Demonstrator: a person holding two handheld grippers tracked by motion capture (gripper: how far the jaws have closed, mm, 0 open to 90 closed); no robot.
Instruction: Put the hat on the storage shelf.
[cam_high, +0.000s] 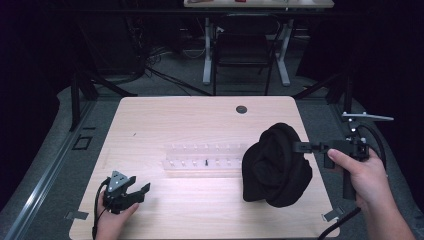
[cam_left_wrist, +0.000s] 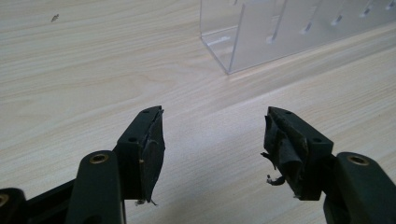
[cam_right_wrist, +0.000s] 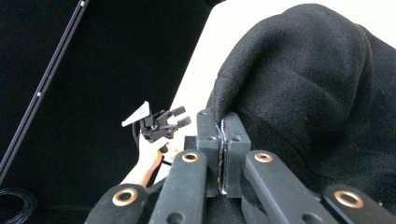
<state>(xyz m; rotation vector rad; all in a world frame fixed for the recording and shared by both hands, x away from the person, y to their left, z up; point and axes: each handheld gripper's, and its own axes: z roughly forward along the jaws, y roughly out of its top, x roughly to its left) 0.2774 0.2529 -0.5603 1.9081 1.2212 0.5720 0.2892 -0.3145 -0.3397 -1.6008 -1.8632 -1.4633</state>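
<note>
My right gripper (cam_high: 296, 146) has its jaws pressed together on a fold of the black knitted fabric garment (cam_high: 276, 166), holding it bunched and lifted at the right side of the pale wood-grain bench (cam_high: 150, 120). In the right gripper view the two jaws (cam_right_wrist: 223, 154) meet flat with a thin edge of the dark cloth (cam_right_wrist: 303, 84) caught between them, and the rest of the garment bulges up beside and above them. My right hand (cam_high: 362, 175) grips the handle out past the bench's right edge.

My left gripper (cam_high: 135, 192) rests low near the front left corner of the bench, jaws wide apart and holding nothing. In the left gripper view the worn pads (cam_left_wrist: 152, 154) face each other across bare wood (cam_left_wrist: 93, 70).

A clear plastic rack with a row of small pegs (cam_high: 205, 156) lies mid-bench, between my two grippers and just beside the garment; its near corner (cam_left_wrist: 233, 42) shows ahead of my left jaws.
</note>
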